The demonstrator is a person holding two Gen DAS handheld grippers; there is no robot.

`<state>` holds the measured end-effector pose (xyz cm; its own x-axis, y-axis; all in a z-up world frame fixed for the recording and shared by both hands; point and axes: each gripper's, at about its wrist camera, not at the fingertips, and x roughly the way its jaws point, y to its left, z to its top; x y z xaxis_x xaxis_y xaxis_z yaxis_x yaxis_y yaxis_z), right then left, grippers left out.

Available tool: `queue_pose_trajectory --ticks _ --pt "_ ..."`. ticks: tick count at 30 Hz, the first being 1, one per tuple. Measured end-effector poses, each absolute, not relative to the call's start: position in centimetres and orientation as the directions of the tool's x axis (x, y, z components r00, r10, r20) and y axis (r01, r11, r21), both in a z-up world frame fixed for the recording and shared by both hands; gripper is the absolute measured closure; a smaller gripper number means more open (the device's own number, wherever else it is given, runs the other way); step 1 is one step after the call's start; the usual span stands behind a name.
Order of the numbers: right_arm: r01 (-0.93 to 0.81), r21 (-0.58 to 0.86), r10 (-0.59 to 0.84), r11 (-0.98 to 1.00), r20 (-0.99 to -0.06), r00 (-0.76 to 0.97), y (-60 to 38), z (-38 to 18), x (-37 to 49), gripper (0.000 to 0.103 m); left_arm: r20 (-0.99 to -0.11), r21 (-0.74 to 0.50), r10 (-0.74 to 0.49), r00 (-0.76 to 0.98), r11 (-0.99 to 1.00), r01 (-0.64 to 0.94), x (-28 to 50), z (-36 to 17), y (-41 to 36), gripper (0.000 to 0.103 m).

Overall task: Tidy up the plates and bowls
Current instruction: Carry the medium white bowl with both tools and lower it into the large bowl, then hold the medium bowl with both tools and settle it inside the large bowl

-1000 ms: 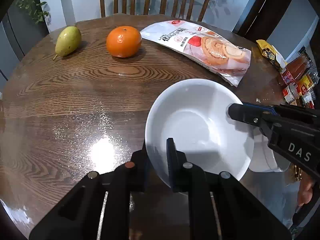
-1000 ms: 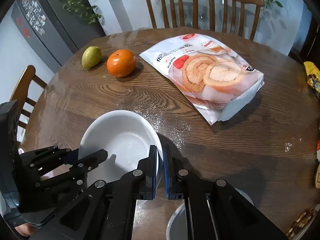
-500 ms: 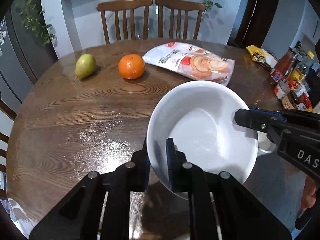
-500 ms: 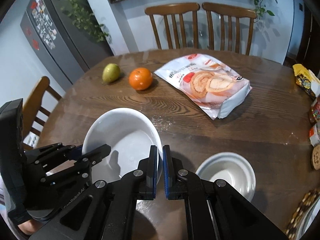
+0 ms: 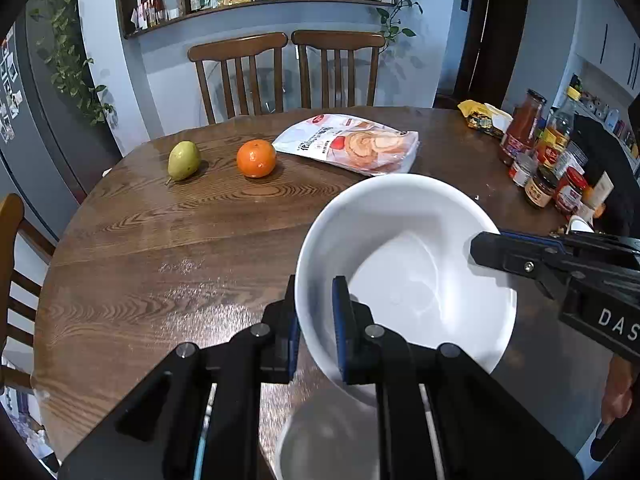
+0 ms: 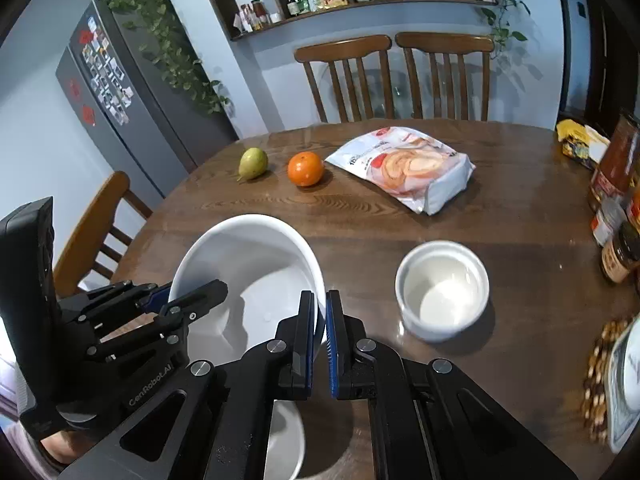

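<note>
Two black fingers with blue pads (image 5: 340, 320) on the left gripper (image 5: 314, 324) are squeezing the near rim of a big round white bowl (image 5: 404, 264), one pad inside it and one outside, and the bowl is hanging tilted above the round brown wooden table (image 5: 160, 248). From the right side, the other black gripper (image 5: 486, 246) is pinching the bowl's far rim. Under the big bowl, another white dish (image 5: 320, 440) is sitting at the bottom edge. Farther back, a green pear (image 5: 183, 160), a round orange (image 5: 256, 158) and a white bag of swirl cake (image 5: 356, 146) are lying on the table. Looking from the right wrist, the right gripper (image 6: 318, 340) is pressing its blue pads (image 6: 331, 340) almost together on the big bowl's (image 6: 248, 272) thin rim. A small white bowl (image 6: 442, 290) is sitting alone on the table (image 6: 400, 224) to the right, well apart from the big one.
</note>
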<state>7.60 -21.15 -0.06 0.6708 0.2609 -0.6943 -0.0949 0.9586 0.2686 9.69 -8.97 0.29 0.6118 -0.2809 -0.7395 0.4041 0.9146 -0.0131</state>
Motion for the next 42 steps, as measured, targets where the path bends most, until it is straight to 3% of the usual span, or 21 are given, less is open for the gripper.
queue_pose_trajectory --ticks 14,42 --pt "-0.096 0.274 0.266 0.957 -0.694 0.669 -20.1 -0.3 2.6 0.096 -0.731 0.026 -0.263 0.629 0.911 0.411 5.0 0.0 -8.0 0.091" --pt "-0.094 0.322 0.318 0.942 -0.773 0.549 -18.4 -5.1 0.2 0.096 -0.809 0.052 -0.2 0.553 0.912 0.406 2.4 -4.8 -6.9 0.091"
